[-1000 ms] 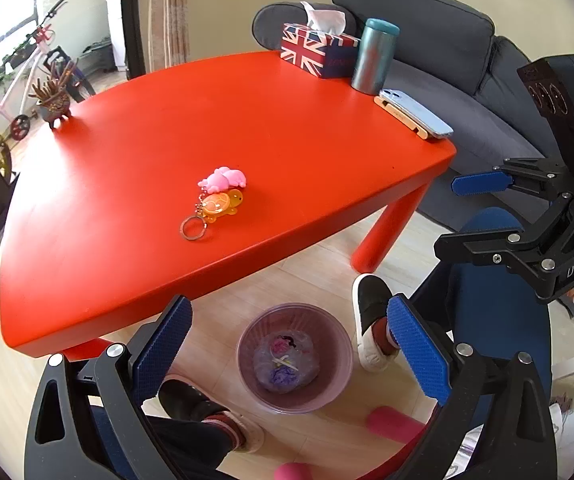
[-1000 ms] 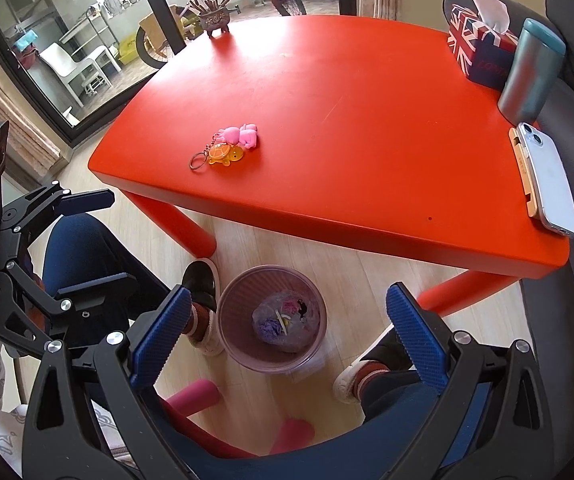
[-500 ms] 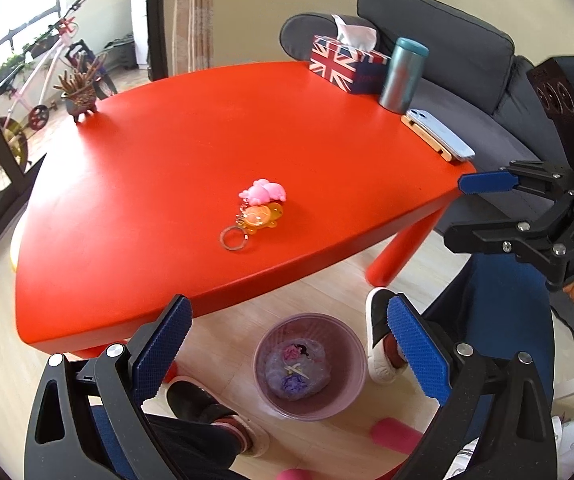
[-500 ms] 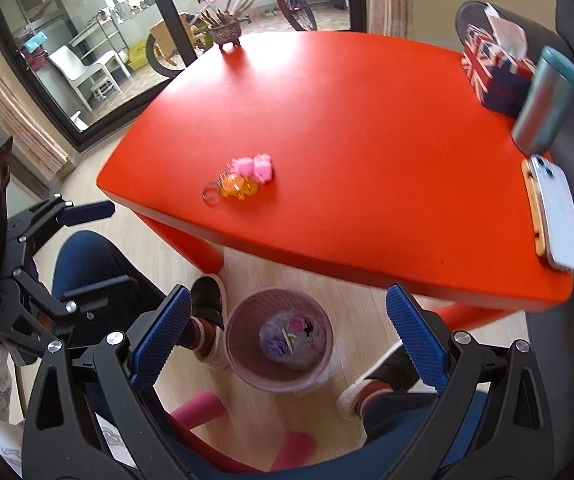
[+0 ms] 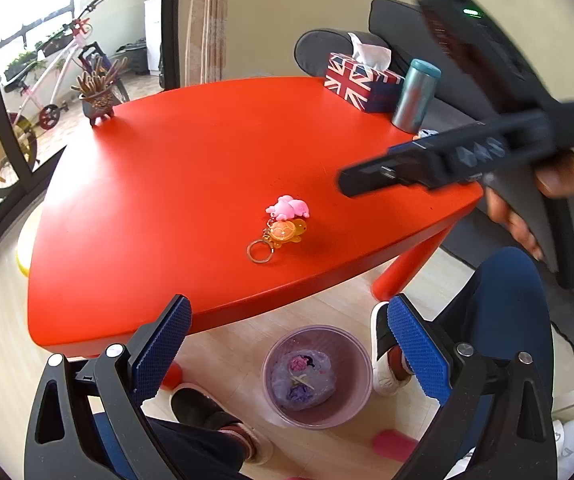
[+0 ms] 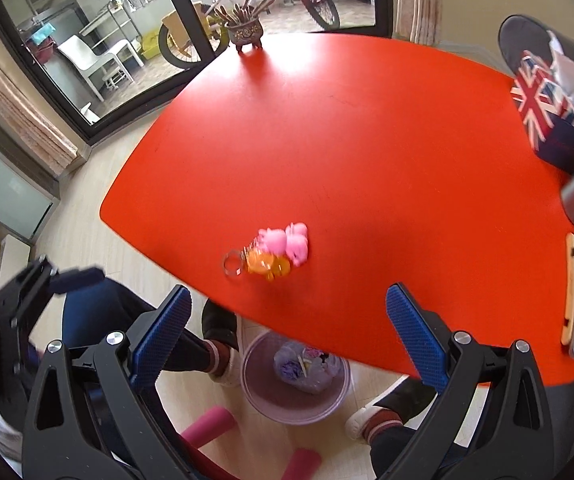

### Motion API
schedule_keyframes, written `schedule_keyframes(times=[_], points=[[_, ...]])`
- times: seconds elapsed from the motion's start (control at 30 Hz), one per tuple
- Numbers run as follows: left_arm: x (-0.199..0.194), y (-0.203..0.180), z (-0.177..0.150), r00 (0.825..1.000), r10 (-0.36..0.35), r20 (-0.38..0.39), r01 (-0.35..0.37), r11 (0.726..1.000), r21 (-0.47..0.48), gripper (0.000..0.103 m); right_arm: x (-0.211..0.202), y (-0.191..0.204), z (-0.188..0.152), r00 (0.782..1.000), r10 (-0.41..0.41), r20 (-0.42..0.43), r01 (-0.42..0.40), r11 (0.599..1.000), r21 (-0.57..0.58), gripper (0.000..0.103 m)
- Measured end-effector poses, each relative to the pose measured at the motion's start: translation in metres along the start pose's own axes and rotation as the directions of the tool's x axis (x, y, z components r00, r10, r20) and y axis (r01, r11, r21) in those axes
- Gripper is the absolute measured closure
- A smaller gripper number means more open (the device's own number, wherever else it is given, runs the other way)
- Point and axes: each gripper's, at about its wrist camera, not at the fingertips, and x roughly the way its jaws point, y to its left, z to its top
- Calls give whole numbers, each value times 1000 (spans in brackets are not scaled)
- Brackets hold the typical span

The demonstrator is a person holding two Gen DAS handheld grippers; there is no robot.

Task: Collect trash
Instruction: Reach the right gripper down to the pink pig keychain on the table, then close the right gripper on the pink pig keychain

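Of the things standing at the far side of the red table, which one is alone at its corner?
The small plant pot: it stands alone, while the Union Jack tissue box and teal tumbler stand together at the sofa-side corner.

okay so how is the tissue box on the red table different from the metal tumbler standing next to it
The tissue box is a low rectangular block printed with a Union Jack in red, white and blue; the tumbler is a tall upright cylinder, plain grey metal with a teal cap. The tissue box is open on top, with a white tissue sticking out; the tumbler is capped shut. Both stand at the far edge of the red table, by the sofa.
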Motion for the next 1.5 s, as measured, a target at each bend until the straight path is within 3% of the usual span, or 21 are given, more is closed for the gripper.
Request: schedule_keyframes(times=[0.3, 0.57, 0.77, 1.17, 1.5], points=[[-2, 11, -3, 1000, -14, 16, 14, 999, -30, 8, 47, -1, 38, 990, 14, -138, -6, 998, 59, 7], [0, 19, -6, 999, -27, 29, 29, 998, -59, 8, 80, 3, 49, 970, 6, -242, 20, 994, 105, 7], [0, 25, -10, 999, -33, 33, 36, 996, -78, 8, 98, 6, 46, 955, 17, -297, 22, 991, 129, 22], [1, 30, -13, 998, -43, 38, 46, 994, -95, 8, 104, 9, 45, 951, -15, -310, 56, 991, 124, 59], [2, 27, -10, 999, -31, 36, 34, 996, -83, 8, 94, 6, 48, 967, -8, -257, 43, 990, 131, 59]])
